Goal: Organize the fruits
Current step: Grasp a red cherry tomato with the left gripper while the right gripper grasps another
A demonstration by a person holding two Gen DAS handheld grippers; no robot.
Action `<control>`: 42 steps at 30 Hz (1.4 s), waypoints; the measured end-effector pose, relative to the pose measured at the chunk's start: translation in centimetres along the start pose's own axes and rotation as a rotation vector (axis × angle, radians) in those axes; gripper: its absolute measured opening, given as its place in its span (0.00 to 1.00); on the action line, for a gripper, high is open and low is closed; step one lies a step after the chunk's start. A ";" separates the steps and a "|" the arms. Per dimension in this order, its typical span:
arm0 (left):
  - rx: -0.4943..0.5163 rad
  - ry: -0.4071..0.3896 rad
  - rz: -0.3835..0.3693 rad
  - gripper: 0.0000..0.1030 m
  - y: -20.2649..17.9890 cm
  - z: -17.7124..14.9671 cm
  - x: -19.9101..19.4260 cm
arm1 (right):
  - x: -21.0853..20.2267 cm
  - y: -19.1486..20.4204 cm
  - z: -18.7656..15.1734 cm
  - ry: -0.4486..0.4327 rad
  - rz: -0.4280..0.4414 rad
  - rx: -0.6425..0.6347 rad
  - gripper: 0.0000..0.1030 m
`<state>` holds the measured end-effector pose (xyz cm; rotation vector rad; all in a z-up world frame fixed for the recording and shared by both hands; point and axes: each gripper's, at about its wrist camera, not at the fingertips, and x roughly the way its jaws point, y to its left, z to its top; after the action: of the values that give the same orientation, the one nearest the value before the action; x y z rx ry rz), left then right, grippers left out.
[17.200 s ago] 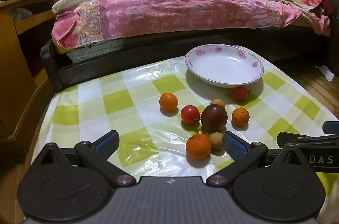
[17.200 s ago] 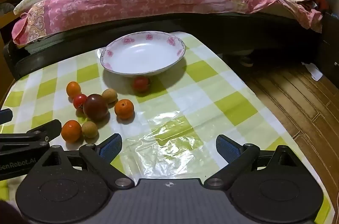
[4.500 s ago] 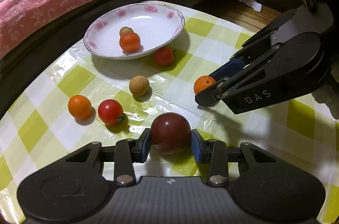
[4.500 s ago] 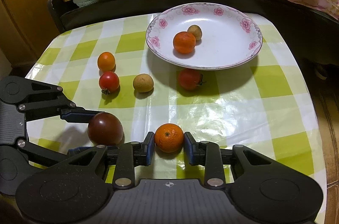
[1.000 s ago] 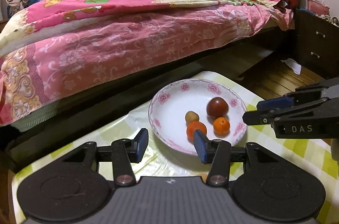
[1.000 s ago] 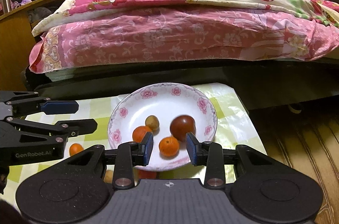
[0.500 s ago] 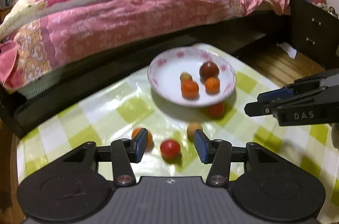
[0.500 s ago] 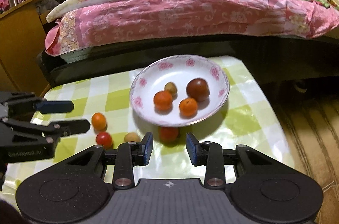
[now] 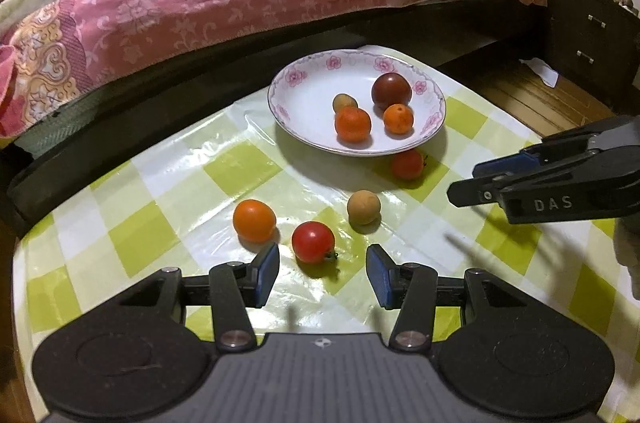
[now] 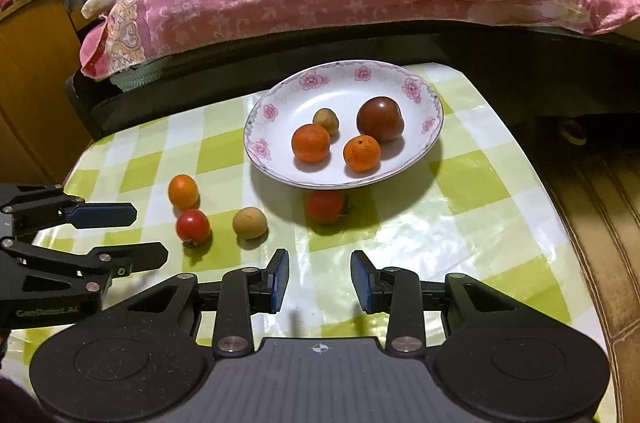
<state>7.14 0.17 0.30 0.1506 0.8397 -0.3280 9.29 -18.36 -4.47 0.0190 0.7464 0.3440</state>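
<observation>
Four fruits are sitting in the flowered plate [image 10: 416,91]: a dark plum [image 10: 379,119], two oranges [image 10: 311,143] [image 10: 361,153] and a small tan fruit [image 10: 326,121]. Four more are waiting on the checkered counter [image 10: 472,191]: a red tomato [image 9: 313,241], an orange tomato [image 9: 254,220], a tan round fruit [image 9: 363,207] and another red tomato [image 9: 407,164] tucked against the plate's near rim. The left gripper [image 9: 322,271] is hovering level just behind the red tomato, jaws spread wide and holding nothing. The right gripper [image 10: 319,281] is hanging low over the counter, jaws parted and empty, pointing toward the plate.
</observation>
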 end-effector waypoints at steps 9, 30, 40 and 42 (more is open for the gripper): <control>-0.013 0.017 -0.011 0.54 0.9 0.4 1.5 | 2.5 -0.8 1.2 -0.005 0.015 0.002 0.30; 0.025 0.041 -0.013 0.53 0.4 0.2 5.0 | 5.8 -0.5 1.9 -0.048 -0.004 -0.086 0.31; 0.067 0.020 -0.016 0.42 -0.1 0.3 5.1 | 5.5 -0.8 1.9 -0.043 0.010 -0.071 0.28; 0.064 0.021 -0.015 0.39 0.1 0.2 5.0 | 5.3 -0.9 1.9 -0.038 0.018 -0.060 0.28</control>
<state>10.49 -0.90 -3.33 0.2075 0.8517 -0.3686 14.45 -17.36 -6.72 -0.0243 0.6987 0.3821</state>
